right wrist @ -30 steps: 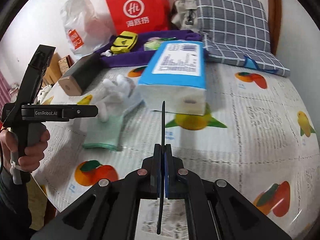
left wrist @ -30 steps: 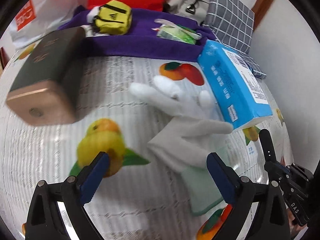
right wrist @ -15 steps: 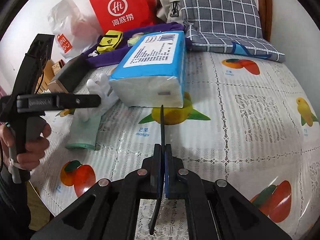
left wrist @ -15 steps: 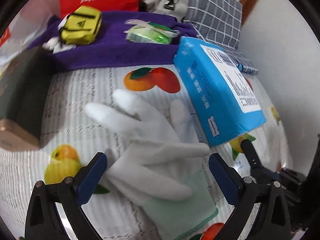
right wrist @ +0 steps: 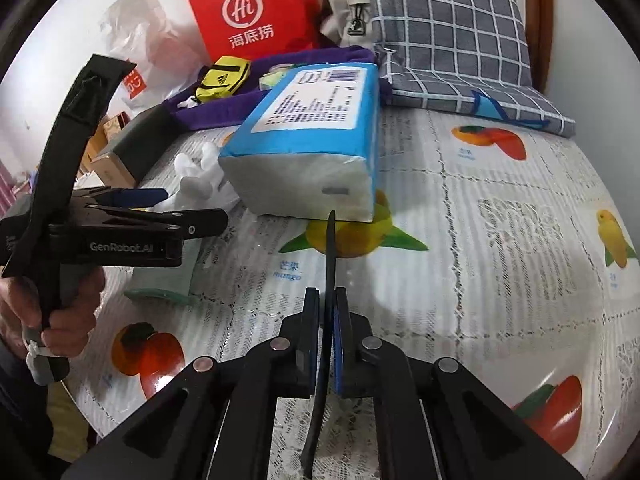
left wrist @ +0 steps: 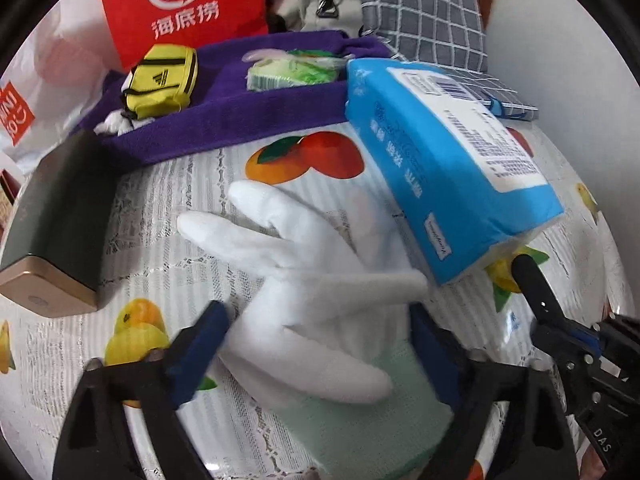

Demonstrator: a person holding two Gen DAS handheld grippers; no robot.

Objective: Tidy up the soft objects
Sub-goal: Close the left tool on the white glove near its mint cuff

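Note:
A white glove with a pale green cuff (left wrist: 320, 312) lies on the fruit-print tablecloth (left wrist: 168, 216); its fingertips show in the right wrist view (right wrist: 196, 184). My left gripper (left wrist: 320, 344) is open, its blue pads on either side of the glove's palm. A blue tissue pack (left wrist: 444, 168) lies just right of the glove and also shows in the right wrist view (right wrist: 320, 136). My right gripper (right wrist: 327, 340) is shut on a thin black strip (right wrist: 330, 240), just in front of the pack.
A purple cloth (left wrist: 240, 108) at the back holds a yellow pouch (left wrist: 160, 80) and a green packet (left wrist: 292, 74). A dark box with a gold end (left wrist: 56, 224) lies left. A red bag (left wrist: 180, 4), a grey bag and a checked pillow (right wrist: 444, 28) stand behind.
My left gripper has moved forward and down over the glove, so its pads now flank the palm. My right gripper has moved closer to the tissue pack, still shut.

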